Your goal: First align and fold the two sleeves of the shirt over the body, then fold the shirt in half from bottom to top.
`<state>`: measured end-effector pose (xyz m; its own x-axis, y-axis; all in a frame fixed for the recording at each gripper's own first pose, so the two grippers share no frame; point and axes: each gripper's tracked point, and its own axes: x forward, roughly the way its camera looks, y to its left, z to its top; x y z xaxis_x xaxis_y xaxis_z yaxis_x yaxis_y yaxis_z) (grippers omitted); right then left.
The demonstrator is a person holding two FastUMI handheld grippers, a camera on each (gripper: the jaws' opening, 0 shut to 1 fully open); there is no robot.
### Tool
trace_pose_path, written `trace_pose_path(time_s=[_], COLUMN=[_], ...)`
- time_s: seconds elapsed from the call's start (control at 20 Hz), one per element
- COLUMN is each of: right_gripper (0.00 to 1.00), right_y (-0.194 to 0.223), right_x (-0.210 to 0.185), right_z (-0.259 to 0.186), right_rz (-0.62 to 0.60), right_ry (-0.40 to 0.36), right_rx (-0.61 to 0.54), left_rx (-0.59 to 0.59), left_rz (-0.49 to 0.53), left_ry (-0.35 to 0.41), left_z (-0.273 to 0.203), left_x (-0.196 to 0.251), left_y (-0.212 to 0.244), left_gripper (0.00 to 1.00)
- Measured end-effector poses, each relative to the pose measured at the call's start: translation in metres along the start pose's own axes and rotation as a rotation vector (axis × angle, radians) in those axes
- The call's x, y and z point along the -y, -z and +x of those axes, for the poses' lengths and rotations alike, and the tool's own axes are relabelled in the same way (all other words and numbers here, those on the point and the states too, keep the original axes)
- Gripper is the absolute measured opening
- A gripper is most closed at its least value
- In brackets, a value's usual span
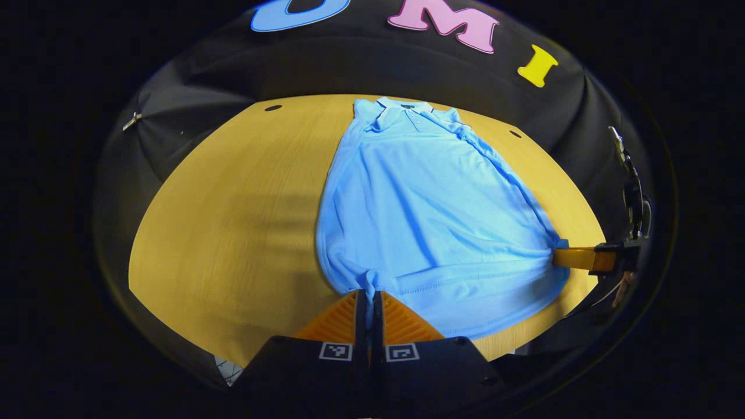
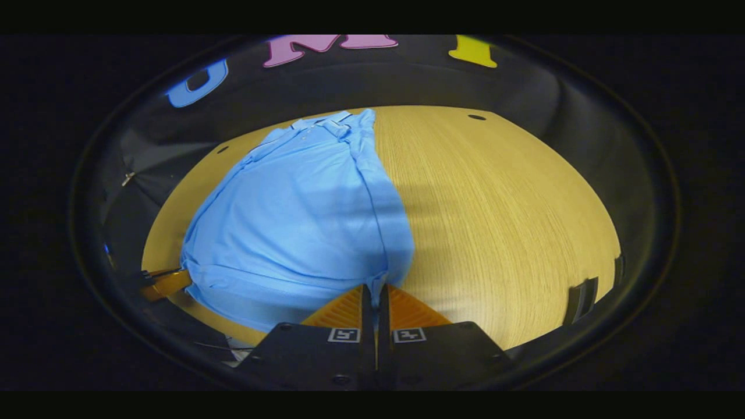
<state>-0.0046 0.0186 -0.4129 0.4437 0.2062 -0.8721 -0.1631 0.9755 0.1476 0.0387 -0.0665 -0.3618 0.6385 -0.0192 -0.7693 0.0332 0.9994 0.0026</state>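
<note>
A light blue polo shirt [image 1: 425,203] lies on the wooden table [image 1: 233,221], collar at the far end, both sleeves folded in over the body. My left gripper [image 1: 369,294] is shut on the shirt's bottom hem at its near left corner, cloth pinched between the fingers. In the right gripper view the same shirt [image 2: 297,215] spreads to the left, and my right gripper [image 2: 372,286] is shut on the hem at the near right corner. The right gripper [image 1: 561,256] also appears at the far right in the left gripper view, clamped on the hem corner. The left gripper [image 2: 183,278] appears at the left edge of the right gripper view.
Bare table [image 2: 500,221] stretches to the right of the shirt in the right gripper view and to its left in the left gripper view. Small dark holes [image 1: 273,107] mark the table's far corners. Black cloth walls surround the table.
</note>
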Motion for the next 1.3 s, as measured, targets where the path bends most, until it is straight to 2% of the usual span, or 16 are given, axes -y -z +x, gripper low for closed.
trace_pose_path(time_s=[0.15,0.3,0.45,0.5,0.55,0.7,0.75,0.85,0.95,1.0,1.3], right_gripper=[0.06,0.06,0.06,0.00,0.06,0.06,0.11,0.00,0.00,0.06,0.06], right_y=[-0.023,-0.064,-0.112,-0.133,-0.153,-0.215,-0.236,-0.277,-0.316,-0.335,-0.436], right_x=[-0.006,-0.015,-0.021,-0.024,-0.026,-0.034,-0.035,-0.043,-0.054,-0.057,-0.066], right_z=[-0.008,-0.014,-0.014,-0.013,-0.013,-0.002,0.003,0.014,0.028,0.035,0.092], right_rz=[-0.016,-0.036,-0.019,-0.010,-0.003,-0.011,-0.024,-0.042,-0.047,-0.052,-0.089], right_ry=[-0.013,-0.032,-0.054,-0.063,-0.074,-0.108,-0.109,-0.121,-0.136,-0.137,-0.127], right_rx=[0.024,0.077,0.123,0.149,0.172,0.226,0.255,0.310,0.360,0.388,0.494], left_rx=[-0.009,-0.029,0.010,0.023,0.041,0.103,0.125,0.156,0.181,0.187,0.239], left_rz=[-0.022,-0.062,-0.079,-0.086,-0.099,-0.117,-0.115,-0.118,-0.108,-0.092,0.011], left_ry=[-0.001,0.020,0.030,0.037,0.043,0.057,0.060,0.069,0.078,0.075,0.074], left_z=[-0.008,-0.014,-0.016,-0.014,-0.011,0.000,0.006,0.022,0.041,0.053,0.130], left_x=[-0.002,0.000,-0.006,-0.009,-0.011,-0.019,-0.021,-0.023,-0.023,-0.024,-0.019], left_y=[-0.016,-0.045,-0.101,-0.121,-0.142,-0.206,-0.227,-0.264,-0.297,-0.310,-0.397], left_gripper=[0.06,0.06,0.06,0.06,0.06,0.06,0.06,0.06,0.06,0.06,0.06])
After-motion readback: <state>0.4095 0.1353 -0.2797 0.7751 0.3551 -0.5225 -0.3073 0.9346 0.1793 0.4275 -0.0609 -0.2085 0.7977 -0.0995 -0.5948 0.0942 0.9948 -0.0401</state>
